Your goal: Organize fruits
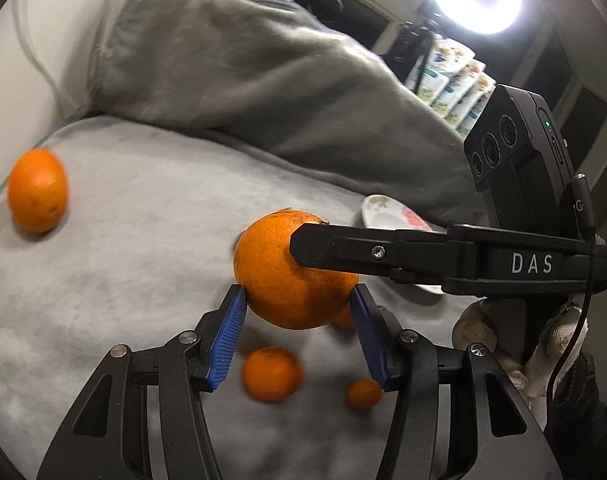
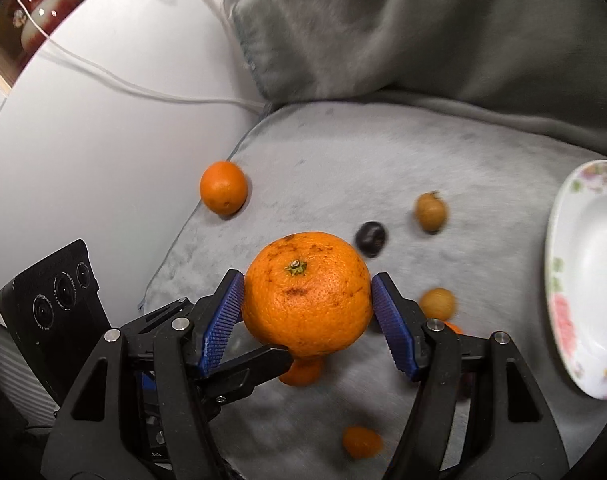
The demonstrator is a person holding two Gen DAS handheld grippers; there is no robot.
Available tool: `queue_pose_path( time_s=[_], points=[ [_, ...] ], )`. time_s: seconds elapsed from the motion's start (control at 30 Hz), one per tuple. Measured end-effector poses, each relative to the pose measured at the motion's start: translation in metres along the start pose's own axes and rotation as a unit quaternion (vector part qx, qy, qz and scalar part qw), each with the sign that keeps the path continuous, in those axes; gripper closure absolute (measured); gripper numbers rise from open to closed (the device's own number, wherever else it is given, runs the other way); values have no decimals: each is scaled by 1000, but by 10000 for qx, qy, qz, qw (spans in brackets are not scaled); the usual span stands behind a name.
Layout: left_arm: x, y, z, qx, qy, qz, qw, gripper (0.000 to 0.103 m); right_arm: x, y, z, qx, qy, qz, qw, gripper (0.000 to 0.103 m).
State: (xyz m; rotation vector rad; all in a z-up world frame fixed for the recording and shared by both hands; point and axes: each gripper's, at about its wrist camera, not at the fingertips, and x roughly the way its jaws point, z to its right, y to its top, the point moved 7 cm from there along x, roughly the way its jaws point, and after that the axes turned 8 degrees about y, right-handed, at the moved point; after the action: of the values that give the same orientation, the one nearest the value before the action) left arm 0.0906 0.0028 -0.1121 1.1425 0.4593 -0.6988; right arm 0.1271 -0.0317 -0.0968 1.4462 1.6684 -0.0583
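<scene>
While the large orange (image 2: 307, 294) sits above the grey blanket (image 2: 383, 168), both hand-held grippers bear on it. The right hand-held gripper (image 2: 307, 312) is spread wide, its blue pads (image 2: 221, 324) pressed against the orange's two sides, grasping it. In the left wrist view, the left hand-held gripper (image 1: 299, 332) is equally wide, with its pads (image 1: 225, 340) touching the same orange (image 1: 293, 270) at its lower sides; whether it grips firmly cannot be told. One black finger (image 1: 383, 254) of the right tool crosses the fruit. A smaller orange (image 2: 223, 187) lies near the blanket edge. A floral plate (image 2: 563, 320) rests at the right.
</scene>
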Motion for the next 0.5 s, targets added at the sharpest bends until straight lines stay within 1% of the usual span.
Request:
queue_pose_path(
  time_s=[0.23, 0.5],
  points=[
    [17, 5, 42, 356, -306, -83, 9989, 50, -42, -10, 30, 252, -225, 440, 9985, 34],
    [40, 8, 93, 743, -625, -213, 9950, 50, -91, -17, 70, 575, -473, 914, 9930, 34]
  ],
)
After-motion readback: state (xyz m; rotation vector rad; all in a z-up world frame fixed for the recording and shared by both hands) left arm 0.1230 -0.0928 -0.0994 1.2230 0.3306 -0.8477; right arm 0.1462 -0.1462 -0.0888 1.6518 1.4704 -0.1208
